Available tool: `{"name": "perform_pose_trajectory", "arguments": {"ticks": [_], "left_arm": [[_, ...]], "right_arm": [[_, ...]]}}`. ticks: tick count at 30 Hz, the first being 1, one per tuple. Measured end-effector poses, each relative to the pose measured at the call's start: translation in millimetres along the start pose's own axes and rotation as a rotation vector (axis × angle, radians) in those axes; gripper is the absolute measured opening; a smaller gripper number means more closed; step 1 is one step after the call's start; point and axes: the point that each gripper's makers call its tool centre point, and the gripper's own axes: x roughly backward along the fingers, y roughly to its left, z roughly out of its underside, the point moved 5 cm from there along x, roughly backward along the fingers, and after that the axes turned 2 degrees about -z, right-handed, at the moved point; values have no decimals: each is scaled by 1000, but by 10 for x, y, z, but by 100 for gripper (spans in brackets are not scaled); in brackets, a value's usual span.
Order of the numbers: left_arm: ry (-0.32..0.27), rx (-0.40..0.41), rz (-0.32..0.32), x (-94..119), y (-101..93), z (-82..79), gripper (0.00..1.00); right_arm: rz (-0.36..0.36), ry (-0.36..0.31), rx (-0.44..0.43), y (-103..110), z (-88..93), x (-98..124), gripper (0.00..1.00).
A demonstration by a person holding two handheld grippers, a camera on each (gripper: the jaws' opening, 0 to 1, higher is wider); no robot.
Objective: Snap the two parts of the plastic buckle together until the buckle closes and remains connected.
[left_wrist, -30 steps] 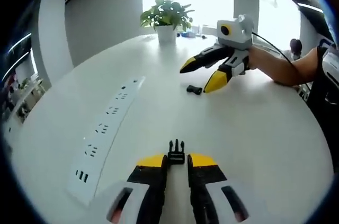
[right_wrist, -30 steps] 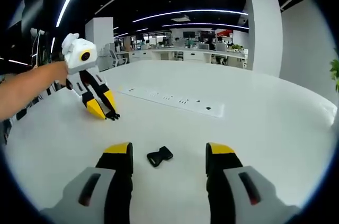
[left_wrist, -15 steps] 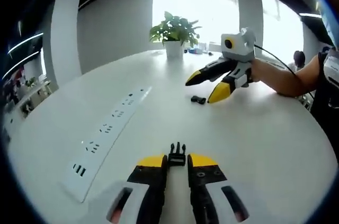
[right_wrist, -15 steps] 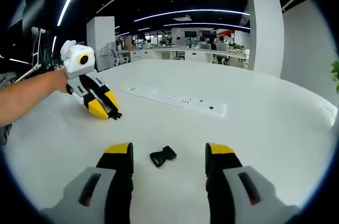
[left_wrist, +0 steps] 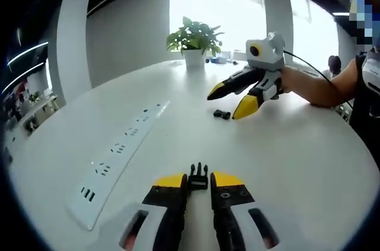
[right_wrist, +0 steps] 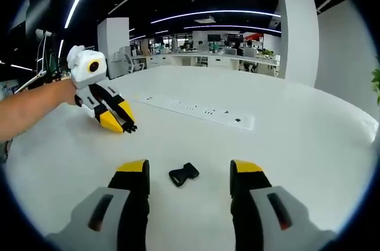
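On the tabletop point(left_wrist: 297, 144), the pronged buckle half point(left_wrist: 198, 178) sits between the left tool point(left_wrist: 198, 181) tips. The socket half point(right_wrist: 183, 174) lies apart, between the right tool point(right_wrist: 189, 171) jaws. A power strip point(left_wrist: 119, 153) runs to the left; a potted plant point(left_wrist: 193, 40) stands behind.

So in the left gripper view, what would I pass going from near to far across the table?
The near tool gripping a pronged buckle part → the other buckle part lying on the table → the potted plant.
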Motion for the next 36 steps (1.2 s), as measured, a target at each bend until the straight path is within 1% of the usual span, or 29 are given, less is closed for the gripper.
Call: {"name": "perform_pose_trajectory", "arguments": {"ticks": [4, 7, 17, 20, 21, 24, 26, 29, 36], "left_arm": [[-1, -5, -3, 2, 12, 1, 15], [-9, -2, 2, 3, 13, 8, 12], [-12, -1, -18, 1, 10, 3, 12], [-19, 15, -21, -2, 7, 5, 12], [-23, 36, -22, -2, 10, 8, 12], [-28, 45, -28, -3, 11, 10, 11], [-34, 49, -35, -5, 7, 13, 11], [-36, 50, -38, -5, 8, 14, 11], [-30, 50, -38, -5, 12, 13, 11]], "right_arm": [[-1, -1, -1, 3, 0, -2, 54], [-2, 2, 2, 11, 3, -8, 54], [-2, 1, 2, 13, 1, -10, 54], [-4, 4, 3, 21, 5, -15, 54], [-4, 5, 3, 26, 7, -18, 54], [-6, 13, -3, 57, 20, -29, 50], [0, 19, -6, 62, 26, -30, 47], [13, 19, -12, 36, 32, -29, 49], [27, 25, -21, 19, 49, -33, 49]]}}
